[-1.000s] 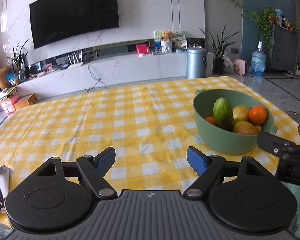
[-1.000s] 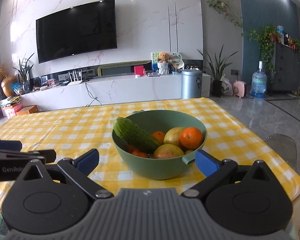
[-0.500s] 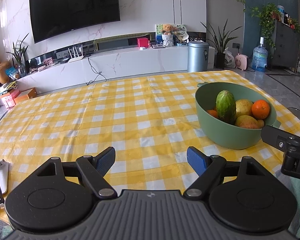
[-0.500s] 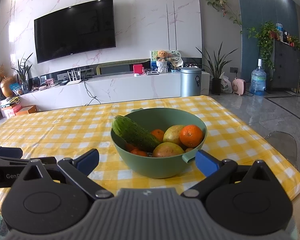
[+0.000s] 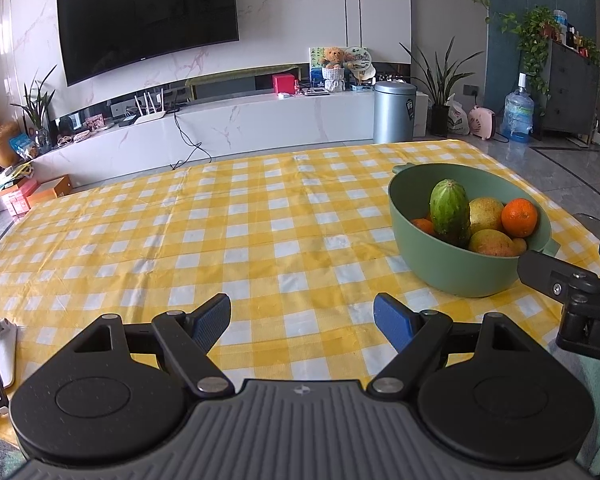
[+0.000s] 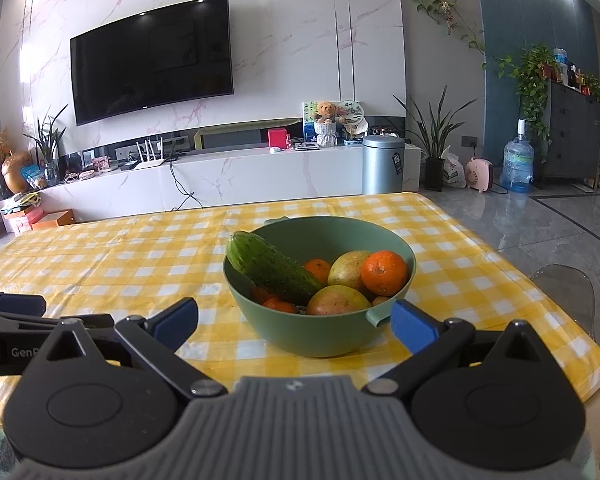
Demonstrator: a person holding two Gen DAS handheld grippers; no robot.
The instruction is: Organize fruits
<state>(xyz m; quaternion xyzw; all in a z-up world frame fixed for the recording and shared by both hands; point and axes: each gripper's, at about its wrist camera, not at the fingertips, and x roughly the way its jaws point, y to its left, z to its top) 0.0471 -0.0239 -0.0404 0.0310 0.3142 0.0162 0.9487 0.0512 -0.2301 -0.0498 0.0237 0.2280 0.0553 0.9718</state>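
Yellow-and-white checked tablecloth [image 5: 236,236] ahead of both grippers. Between the right gripper's [image 6: 294,320] blue fingertips [image 6: 412,322], a sage-green bowl [image 6: 316,332] holds a dark green cucumber [image 6: 274,274], bright orange tangerines [image 6: 384,272] and yellow-green, red-blushed mangoes [image 6: 338,300].

one bowl [image 6: 320,332], one cucumber [image 6: 272,270], two pears [image 6: 348,270]
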